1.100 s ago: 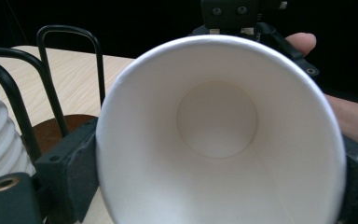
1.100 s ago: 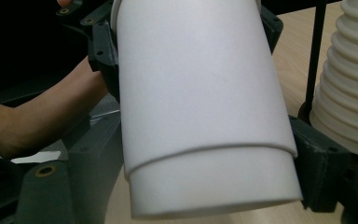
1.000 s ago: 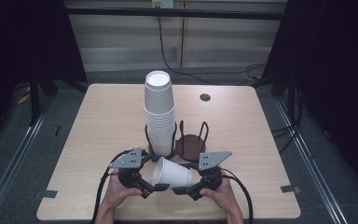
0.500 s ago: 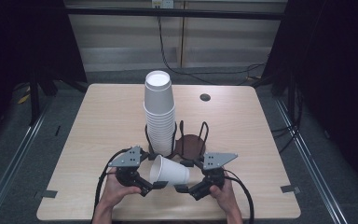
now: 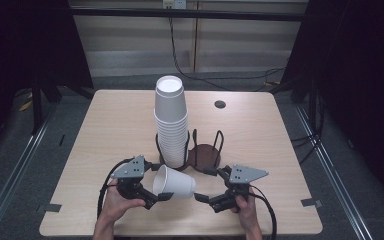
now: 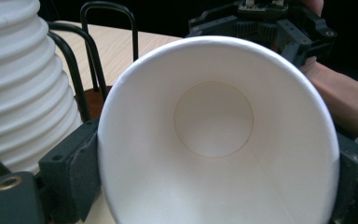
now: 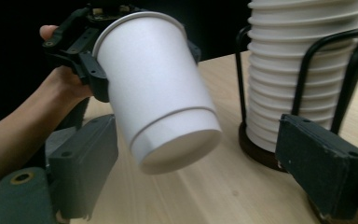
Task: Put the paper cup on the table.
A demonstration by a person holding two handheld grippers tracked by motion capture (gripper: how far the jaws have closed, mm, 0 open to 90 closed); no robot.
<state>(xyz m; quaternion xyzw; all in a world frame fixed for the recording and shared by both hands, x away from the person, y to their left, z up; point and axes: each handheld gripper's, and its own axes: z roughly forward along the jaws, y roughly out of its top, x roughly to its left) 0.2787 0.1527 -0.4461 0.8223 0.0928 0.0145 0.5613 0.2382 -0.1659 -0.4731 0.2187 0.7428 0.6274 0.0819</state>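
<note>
left tool: squeezing white paper cup near rim | right tool: wide apart, cup's bottom just before it | cup stack beyond

A light wooden table with rounded corners stands on a grey floor. Near its front middle sits a black wire cup holder with two round dark-brown bases side by side. The left base carries a tall stack of white paper cups inside its wire uprights; the right base is bare. Toward the far edge, right of the stack, a small dark round disc or hole marks the tabletop. Strips of grey tape show at the front corners
</note>
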